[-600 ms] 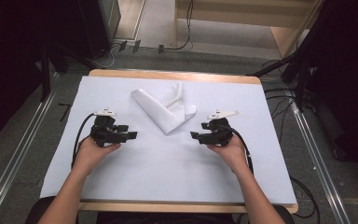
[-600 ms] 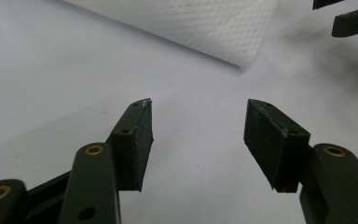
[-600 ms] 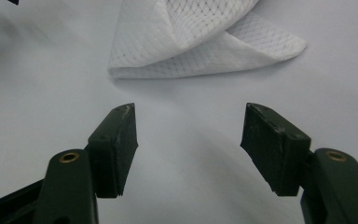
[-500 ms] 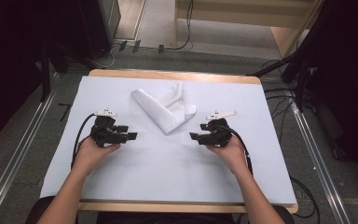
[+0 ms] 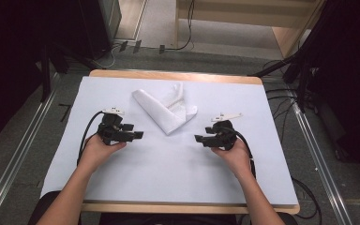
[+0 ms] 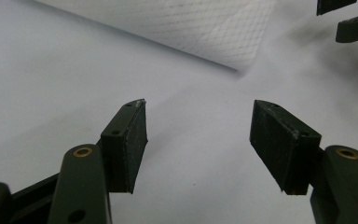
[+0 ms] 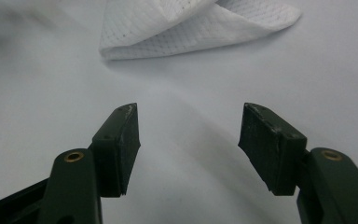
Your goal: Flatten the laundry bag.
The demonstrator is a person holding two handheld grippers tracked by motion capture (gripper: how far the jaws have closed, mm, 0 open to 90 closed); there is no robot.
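Note:
A folded white mesh cloth (image 5: 166, 108) lies on the pale sheet (image 5: 168, 164) covering the table, toward the back middle. My left gripper (image 5: 138, 135) rests low at the left, pointing right, open with nothing between its jaws; its own view has the cloth's edge (image 6: 205, 28) ahead. My right gripper (image 5: 199, 138) sits at the right, pointing left, open and empty too. In the right gripper view the cloth (image 7: 191, 23) lies just beyond the gripper (image 7: 189, 140). The left gripper (image 6: 198, 142) faces the right gripper's fingertips (image 6: 354, 25) at the top right of its view.
The wooden table edge (image 5: 178, 75) shows at the back. Cables (image 5: 281, 93) and dark stands lie on the floor around the table. Metal rails (image 5: 23, 150) run along both sides. Bare sheet stretches between and in front of the two grippers.

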